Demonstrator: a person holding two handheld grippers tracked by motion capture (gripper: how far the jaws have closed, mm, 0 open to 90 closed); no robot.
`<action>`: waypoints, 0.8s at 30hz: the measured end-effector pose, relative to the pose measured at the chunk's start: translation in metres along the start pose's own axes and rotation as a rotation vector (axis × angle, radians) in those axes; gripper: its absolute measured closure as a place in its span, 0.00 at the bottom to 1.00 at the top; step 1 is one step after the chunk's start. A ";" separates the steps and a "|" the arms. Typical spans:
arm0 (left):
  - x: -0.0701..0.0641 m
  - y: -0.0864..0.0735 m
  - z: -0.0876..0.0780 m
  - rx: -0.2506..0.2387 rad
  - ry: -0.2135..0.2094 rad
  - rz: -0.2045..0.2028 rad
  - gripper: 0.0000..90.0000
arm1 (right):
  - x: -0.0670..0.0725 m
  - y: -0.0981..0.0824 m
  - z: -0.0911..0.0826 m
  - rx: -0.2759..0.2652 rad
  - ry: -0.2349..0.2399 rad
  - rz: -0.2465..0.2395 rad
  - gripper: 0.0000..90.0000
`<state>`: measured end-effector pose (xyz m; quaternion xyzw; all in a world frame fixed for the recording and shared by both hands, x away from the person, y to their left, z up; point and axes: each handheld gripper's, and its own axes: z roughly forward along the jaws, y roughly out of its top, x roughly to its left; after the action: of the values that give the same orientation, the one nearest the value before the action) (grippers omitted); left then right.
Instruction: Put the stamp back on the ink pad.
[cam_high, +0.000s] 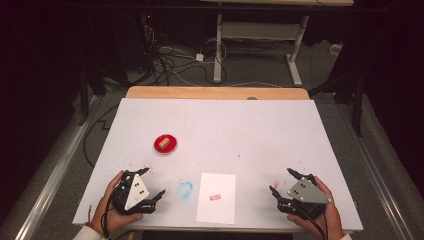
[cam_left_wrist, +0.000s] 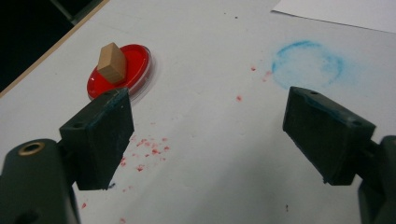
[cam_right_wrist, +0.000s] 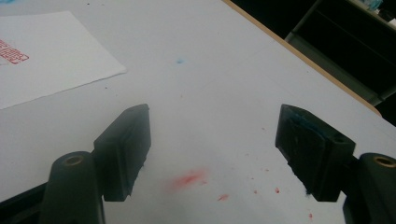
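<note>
Room: dark all round, cables on the floor and another desk behind; the white-covered table is the lit part.
Landmark: sheet of paper with a red stamp mark, near the front edge of the table.
Block: small wooden block sitting on a red ink pad, up and left of the paper, well apart from it. In the left gripper view the block looks tipped on the pad, long side leaning up and away.
Left gripper: left of the paper, jaws wide apart, nothing between them. Block is straight ahead, a bit off toward its left jaw.
Right gripper: right of the paper, jaws also spread with nothing in them, pointing at bare table.
Stains: blue ring just left of the paper, red specks around.
Who's nearer: left one, easily. My guess is it goes forward for the block, and the jaws would need to close across its short sides.
</note>
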<state>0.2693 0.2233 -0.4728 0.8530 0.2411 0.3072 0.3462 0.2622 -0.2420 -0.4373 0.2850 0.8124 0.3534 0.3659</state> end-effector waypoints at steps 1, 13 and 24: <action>0.000 0.000 0.000 0.003 0.002 0.005 0.18 | 0.000 0.000 -0.001 -0.002 -0.001 -0.001 0.30; -0.001 0.005 0.001 -0.012 0.003 0.008 0.18 | 0.000 0.000 -0.001 -0.005 -0.004 0.004 0.30; -0.001 0.006 0.000 -0.014 0.002 0.005 0.18 | 0.000 0.001 -0.001 -0.007 -0.003 -0.003 0.30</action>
<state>0.2694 0.2192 -0.4690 0.8509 0.2372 0.3107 0.3509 0.2611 -0.2416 -0.4363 0.2831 0.8111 0.3551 0.3686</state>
